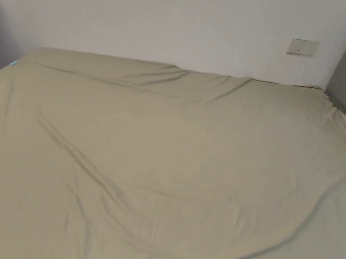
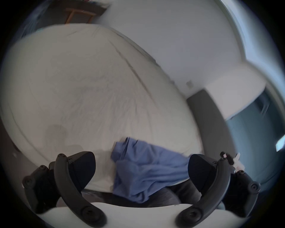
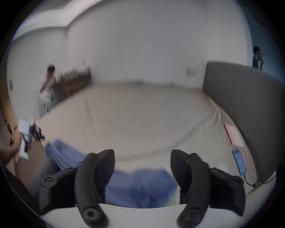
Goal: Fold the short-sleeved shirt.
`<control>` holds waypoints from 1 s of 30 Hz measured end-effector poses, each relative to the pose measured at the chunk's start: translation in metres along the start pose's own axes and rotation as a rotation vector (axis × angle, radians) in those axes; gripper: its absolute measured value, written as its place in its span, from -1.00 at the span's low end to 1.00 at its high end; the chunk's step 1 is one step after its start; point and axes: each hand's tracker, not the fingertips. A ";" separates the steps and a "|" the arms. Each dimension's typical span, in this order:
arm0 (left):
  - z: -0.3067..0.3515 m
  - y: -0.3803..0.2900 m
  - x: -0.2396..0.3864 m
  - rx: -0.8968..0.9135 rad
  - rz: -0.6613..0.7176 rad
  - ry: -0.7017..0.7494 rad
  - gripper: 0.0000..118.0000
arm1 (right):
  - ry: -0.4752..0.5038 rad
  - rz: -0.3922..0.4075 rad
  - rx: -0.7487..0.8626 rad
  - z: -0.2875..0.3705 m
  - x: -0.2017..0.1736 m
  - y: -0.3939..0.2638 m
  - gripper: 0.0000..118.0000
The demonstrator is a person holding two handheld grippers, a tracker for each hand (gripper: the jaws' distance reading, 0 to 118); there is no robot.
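Blue shirt (image 2: 148, 171) crumpled beyond open left gripper (image 2: 141, 168)

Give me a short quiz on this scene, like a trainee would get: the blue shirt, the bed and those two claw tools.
1. True or false: the blue shirt is already folded flat in the middle of the bed sheet.
2. Which describes the left gripper? A) open, holding nothing B) shut on the shirt C) shut on the sheet.
3. Fill in: the shirt lies crumpled at the bed's near ____.

Key:
1. False; it is bunched up.
2. A. The right gripper is open too.
3. Edge.
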 end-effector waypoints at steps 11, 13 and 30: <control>-0.098 -0.015 -0.044 -0.297 0.255 -0.323 1.00 | 0.100 0.026 0.236 -0.022 -0.087 0.059 -0.88; -0.112 -0.015 -0.043 -0.317 0.284 -0.367 1.00 | 0.127 0.017 0.232 -0.021 -0.089 0.060 -0.88; -0.054 0.068 -0.045 -0.261 0.103 -0.198 -0.85 | 0.026 -0.084 0.226 0.013 -0.076 0.059 -0.88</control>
